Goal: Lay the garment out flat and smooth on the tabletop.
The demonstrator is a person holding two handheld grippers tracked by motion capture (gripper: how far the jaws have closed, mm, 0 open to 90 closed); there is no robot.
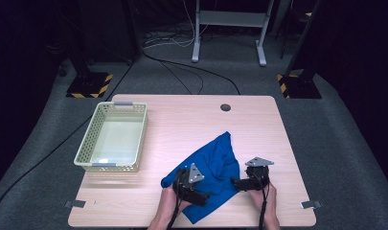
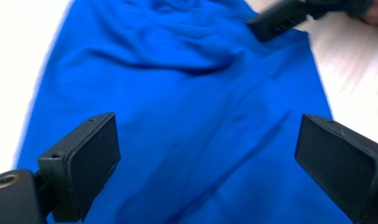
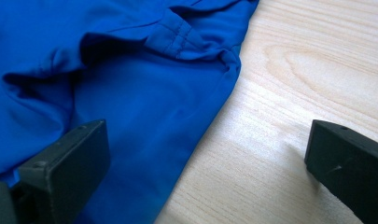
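A blue cloth (image 1: 215, 158) lies crumpled on the front middle of the wooden table (image 1: 182, 115). My left gripper (image 1: 205, 195) is over the cloth's near left part and is open. In the left gripper view the left gripper (image 2: 210, 140) has its jaws wide apart above blue fabric (image 2: 177, 70), and one jaw of the other gripper reaches in at the top right. My right gripper (image 1: 235, 182) hovers at the cloth's right edge, open. In the right gripper view the right gripper (image 3: 210, 144) straddles that edge, with cloth (image 3: 107, 93) on one side and bare wood (image 3: 294, 70) on the other.
A pale perforated basket (image 1: 88, 139) with nothing in it stands on the left of the table. A round cable hole (image 1: 225, 107) sits near the far edge. Tape marks (image 1: 310, 205) flag the front corners. Cables and stand legs cover the floor beyond.
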